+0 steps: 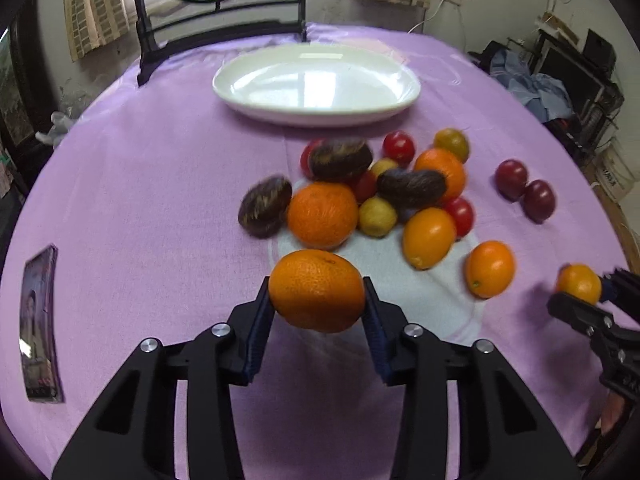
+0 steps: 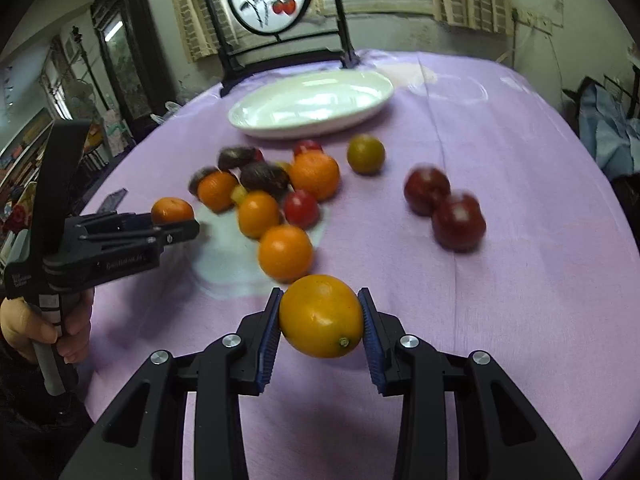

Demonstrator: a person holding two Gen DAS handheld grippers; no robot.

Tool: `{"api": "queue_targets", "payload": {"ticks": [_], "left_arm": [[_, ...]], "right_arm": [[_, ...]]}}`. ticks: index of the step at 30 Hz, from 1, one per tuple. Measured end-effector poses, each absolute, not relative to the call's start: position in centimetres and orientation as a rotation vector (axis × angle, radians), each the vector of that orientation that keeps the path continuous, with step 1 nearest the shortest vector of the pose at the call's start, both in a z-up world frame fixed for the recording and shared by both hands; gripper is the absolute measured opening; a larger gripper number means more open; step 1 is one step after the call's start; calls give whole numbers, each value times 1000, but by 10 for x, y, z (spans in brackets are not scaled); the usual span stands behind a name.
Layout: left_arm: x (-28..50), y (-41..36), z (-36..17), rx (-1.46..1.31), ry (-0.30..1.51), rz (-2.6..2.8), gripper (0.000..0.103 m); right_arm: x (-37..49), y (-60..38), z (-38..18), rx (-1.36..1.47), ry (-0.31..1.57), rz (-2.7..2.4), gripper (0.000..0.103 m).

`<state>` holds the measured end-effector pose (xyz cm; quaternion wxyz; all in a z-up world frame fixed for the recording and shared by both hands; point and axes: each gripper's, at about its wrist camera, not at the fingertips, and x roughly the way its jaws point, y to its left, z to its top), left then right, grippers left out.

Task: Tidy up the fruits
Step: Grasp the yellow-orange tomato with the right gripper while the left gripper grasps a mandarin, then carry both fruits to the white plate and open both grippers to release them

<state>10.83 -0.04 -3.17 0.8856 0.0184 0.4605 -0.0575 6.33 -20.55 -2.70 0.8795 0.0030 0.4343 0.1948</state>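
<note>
The left gripper (image 1: 318, 300) is clenched on an orange (image 1: 317, 291), the right gripper (image 2: 320, 320) on a lemon (image 2: 321, 316), its long axis across the fingers. The empty plate (image 1: 240, 92) lies straight ahead beyond the fruit pile (image 1: 360, 196) on the desk; I judge the left hand nearer.

Black tongs (image 1: 317, 300) — blue ribbed pads (image 1: 261, 322), silver screws (image 1: 220, 330)
</note>
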Motion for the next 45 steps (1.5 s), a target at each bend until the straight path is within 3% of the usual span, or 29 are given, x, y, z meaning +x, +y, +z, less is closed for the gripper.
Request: {"api": "queue_targets", "payload": {"ticks": [5, 10, 15, 21, 22, 24, 25, 26, 34, 37, 45], "left_arm": [[124, -1, 11, 76, 854, -122, 41], [194, 5, 34, 74, 798, -34, 41], [275, 14, 12, 7, 898, 6, 41], [314, 13, -14, -12, 949, 3, 42], [318, 14, -17, -23, 953, -2, 42], [322, 16, -16, -48, 945, 7, 61], [321, 17, -13, -55, 925, 17, 79], [316, 18, -8, -58, 893, 29, 84], [246, 8, 21, 3, 837, 39, 88], [210, 6, 22, -8, 830, 31, 89], [119, 9, 1, -12, 852, 31, 95]], "right_arm": [[93, -182, 19, -47, 783, 469, 38], [155, -148, 40, -115, 706, 486, 38], [232, -126, 22, -123, 792, 461, 38], [282, -116, -9, -111, 901, 442, 38], [286, -116, -13, -98, 910, 439, 45], [285, -117, -14, -87, 904, 431, 59], [283, -119, -11, -87, 881, 416, 61], [278, -120, -7, -86, 866, 411, 61], [207, -151, 12, -75, 815, 412, 65], [176, -161, 14, -69, 803, 408, 74], [98, -172, -4, -65, 819, 403, 82]]}}
